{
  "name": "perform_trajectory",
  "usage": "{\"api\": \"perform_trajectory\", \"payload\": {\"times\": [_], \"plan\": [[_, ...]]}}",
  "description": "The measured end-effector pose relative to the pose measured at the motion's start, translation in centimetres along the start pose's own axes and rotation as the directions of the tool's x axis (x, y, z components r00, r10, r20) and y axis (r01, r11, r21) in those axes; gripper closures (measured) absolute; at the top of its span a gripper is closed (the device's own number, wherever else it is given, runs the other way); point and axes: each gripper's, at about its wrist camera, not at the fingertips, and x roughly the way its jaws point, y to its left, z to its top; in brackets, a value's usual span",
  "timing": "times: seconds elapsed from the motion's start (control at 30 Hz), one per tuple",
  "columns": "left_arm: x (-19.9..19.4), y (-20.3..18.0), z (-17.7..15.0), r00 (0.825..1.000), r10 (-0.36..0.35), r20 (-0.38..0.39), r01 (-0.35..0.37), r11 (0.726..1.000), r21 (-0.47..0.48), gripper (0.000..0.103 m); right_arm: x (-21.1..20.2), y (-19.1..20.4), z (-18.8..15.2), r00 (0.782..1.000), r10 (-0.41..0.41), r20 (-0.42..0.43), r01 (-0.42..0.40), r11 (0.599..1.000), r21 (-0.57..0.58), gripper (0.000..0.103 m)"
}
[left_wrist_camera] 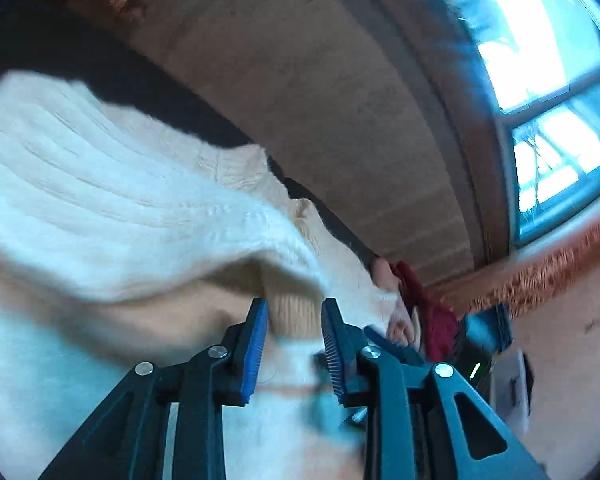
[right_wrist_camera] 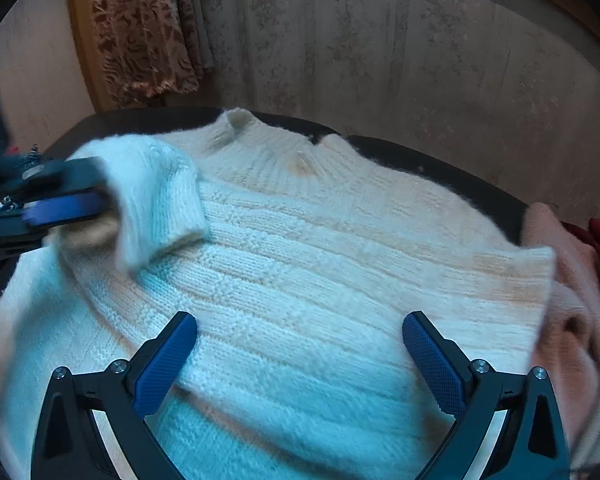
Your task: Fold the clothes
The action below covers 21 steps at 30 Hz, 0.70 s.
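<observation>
Centrally, a cream ribbed-knit wool sweater (right_wrist_camera: 300, 248) lies spread on a dark padded surface (right_wrist_camera: 460, 168), its collar toward the far edge by the wall, its hem toward the near edge, long axis running near to far. Right gripper (right_wrist_camera: 300, 344): blue-padded fingers spread wide, hovering over the sweater's lower body, nothing between them. Left gripper (left_wrist_camera: 294, 320): narrow jaws with the ribbed sleeve cuff (right_wrist_camera: 160, 200) between the pads, holding it lifted and folded across the sweater's left chest; whether the pads truly pinch it cannot be told. Knit shows horizontal ridged bands, fuzzy nap. A pink garment (right_wrist_camera: 560, 300) adjoins the sweater at the right edge.
</observation>
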Motion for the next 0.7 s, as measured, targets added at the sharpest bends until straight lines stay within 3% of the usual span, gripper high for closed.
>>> {"api": "perform_trajectory", "payload": {"times": [0.07,0.1,0.13,0.17,0.23,0.27,0.33,0.4,0.43,0.47,0.53,0.63,0.7], "plan": [[-1.7,1.0,-0.8,1.0,0.014,0.024,-0.014,1.0,0.015,0.072,-2.5,-0.1,-0.1,0.996,0.069,0.051,-0.074,0.992,0.101,0.0],[-2.6,1.7,-1.2,0.999,0.031,0.037,-0.032,0.999,0.021,0.072,-3.4,0.1,-0.3,0.983,0.166,0.081,-0.177,0.97,0.167,0.0],[-3.4,2.5,-1.6,0.996,0.06,0.058,-0.061,0.998,0.022,0.072,-4.2,0.3,-0.5,0.954,0.275,0.118,-0.295,0.927,0.232,0.0],[-3.8,2.9,-1.9,0.994,0.073,0.076,-0.075,0.997,0.016,0.072,-5.0,0.5,-0.7,0.912,0.376,0.161,-0.408,0.865,0.29,0.0],[-4.8,4.4,-2.2,0.99,0.09,0.106,-0.088,0.996,-0.026,0.072,-5.5,1.5,-0.8,0.804,0.54,0.247,-0.594,0.71,0.379,0.0],[-5.2,5.4,-2.4,0.988,0.096,0.118,-0.09,0.994,-0.056,0.072,-5.1,2.4,-0.8,0.748,0.601,0.281,-0.66,0.628,0.411,0.001],[-5.7,6.9,-2.7,0.986,0.111,0.128,-0.096,0.988,-0.117,0.072,-3.3,4.2,-0.8,0.661,0.672,0.335,-0.731,0.472,0.494,0.001],[-6.2,8.0,-3.0,0.982,0.131,0.135,-0.112,0.984,-0.14,0.072,-1.5,5.5,-0.4,0.666,0.646,0.373,-0.714,0.407,0.57,0.001],[-6.4,8.5,-3.2,0.981,0.138,0.138,-0.118,0.982,-0.148,0.072,-0.5,5.9,-0.3,0.678,0.619,0.396,-0.7,0.38,0.605,0.001],[-6.6,8.9,-3.4,0.981,0.137,0.14,-0.117,0.983,-0.144,0.072,0.3,5.9,0.1,0.701,0.589,0.402,-0.678,0.377,0.631,0.001],[-6.8,9.0,-3.6,0.982,0.119,0.149,-0.1,0.986,-0.135,0.072,1.6,5.7,1.0,0.751,0.524,0.402,-0.629,0.383,0.677,0.001],[-6.6,9.5,-3.6,0.984,0.094,0.153,-0.074,0.988,-0.132,0.071,2.8,5.6,2.2,0.808,0.47,0.355,-0.564,0.444,0.696,0.007],[-6.7,9.5,-3.4,0.984,0.079,0.157,-0.059,0.99,-0.131,0.071,3.6,5.4,3.1,0.842,0.433,0.322,-0.519,0.486,0.704,0.018]]}}
